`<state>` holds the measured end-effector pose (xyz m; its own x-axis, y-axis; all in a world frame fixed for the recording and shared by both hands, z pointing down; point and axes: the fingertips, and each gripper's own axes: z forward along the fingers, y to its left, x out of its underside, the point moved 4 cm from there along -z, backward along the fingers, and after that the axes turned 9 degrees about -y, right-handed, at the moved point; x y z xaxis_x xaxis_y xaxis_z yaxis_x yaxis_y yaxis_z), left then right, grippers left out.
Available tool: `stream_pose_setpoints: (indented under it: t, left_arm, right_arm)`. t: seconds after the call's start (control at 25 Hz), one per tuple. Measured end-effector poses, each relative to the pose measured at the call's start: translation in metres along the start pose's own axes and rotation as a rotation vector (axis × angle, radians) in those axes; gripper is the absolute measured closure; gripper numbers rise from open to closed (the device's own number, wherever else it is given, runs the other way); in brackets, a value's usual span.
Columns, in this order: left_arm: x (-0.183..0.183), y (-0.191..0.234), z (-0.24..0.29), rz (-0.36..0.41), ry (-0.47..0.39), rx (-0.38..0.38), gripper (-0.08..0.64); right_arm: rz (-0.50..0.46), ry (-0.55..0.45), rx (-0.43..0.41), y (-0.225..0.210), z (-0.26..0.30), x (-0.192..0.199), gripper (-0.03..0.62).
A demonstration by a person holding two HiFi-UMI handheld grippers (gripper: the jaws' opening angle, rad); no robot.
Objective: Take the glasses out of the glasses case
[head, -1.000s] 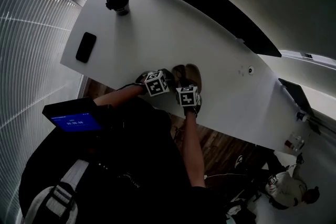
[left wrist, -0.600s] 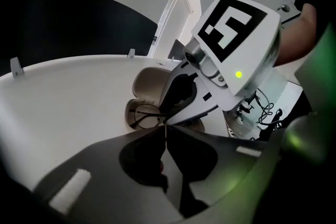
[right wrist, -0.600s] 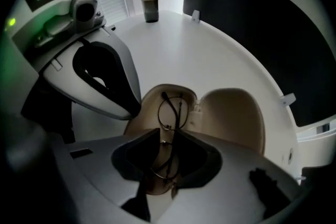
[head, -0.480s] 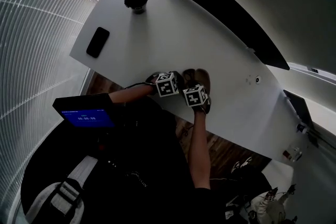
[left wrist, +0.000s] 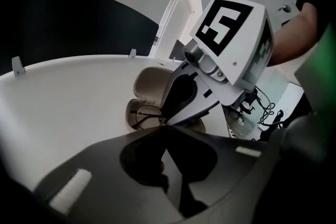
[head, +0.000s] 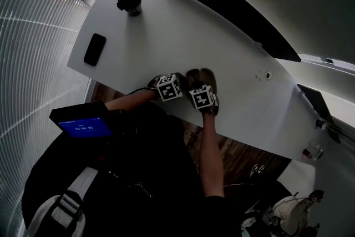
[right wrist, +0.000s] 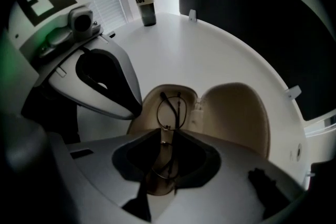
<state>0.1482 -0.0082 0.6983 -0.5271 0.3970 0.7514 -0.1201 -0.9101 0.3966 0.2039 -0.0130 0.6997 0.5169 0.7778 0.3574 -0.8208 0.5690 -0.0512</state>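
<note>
The glasses case (right wrist: 231,113) lies open at the near edge of the table (head: 183,25), with the glasses (right wrist: 169,107) lying in its left half. The right gripper (right wrist: 167,136) has its jaws pinched on the thin frame, while the left gripper (left wrist: 164,126), jaws together, rests its tip at the case's left rim. Opening looks done and the grip made; lifting the glasses clear is left

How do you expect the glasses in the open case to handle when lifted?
The glasses have thin wire rims, so they are likely light and easily bent. Lying folded in the beige glasses case, they may snag its rim.
</note>
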Motion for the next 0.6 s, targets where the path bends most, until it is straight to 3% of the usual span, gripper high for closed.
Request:
stream_pose_setpoints:
  t: [0.6]
  left_arm:
    - [0.004,0.002,0.000,0.022,0.019,-0.008,0.549]
  right_arm:
    - [0.019,-0.037,0.052,0.003,-0.010,-0.002,0.565]
